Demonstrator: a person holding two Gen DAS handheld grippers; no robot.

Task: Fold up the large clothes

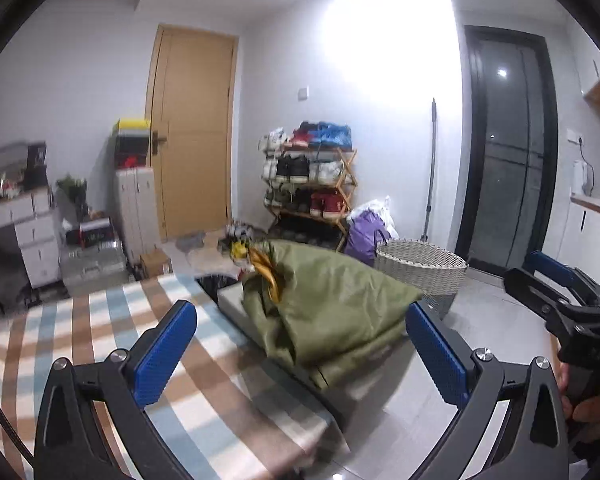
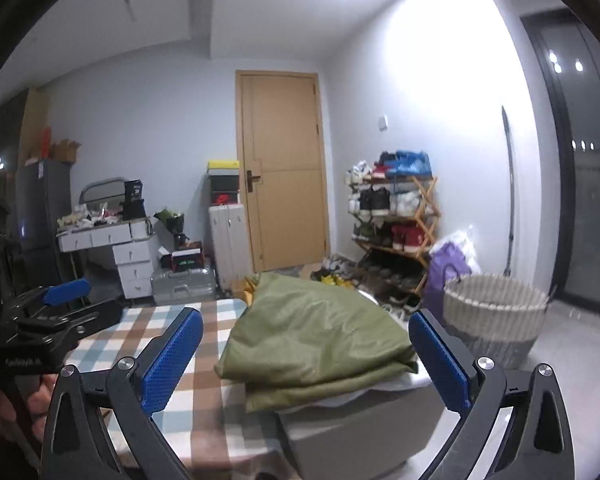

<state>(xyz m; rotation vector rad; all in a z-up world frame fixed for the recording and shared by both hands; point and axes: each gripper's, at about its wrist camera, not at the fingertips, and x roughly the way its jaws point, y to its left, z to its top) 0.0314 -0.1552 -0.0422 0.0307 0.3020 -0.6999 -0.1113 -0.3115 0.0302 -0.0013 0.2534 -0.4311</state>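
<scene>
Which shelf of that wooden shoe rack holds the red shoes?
On the bamboo shoe rack, the red shoes sit on the third shelf down, below the shelf with black and white pairs; a bright blue item tops the rack.

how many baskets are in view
1. The woven basket stands on the floor to the right of the table, beyond the folded green garment and in front of the purple bag. Others may be hidden behind the furniture.

home | shoe rack (image 2: 394, 216) | laundry basket (image 2: 494, 312) | wooden door (image 2: 286, 168)
</scene>
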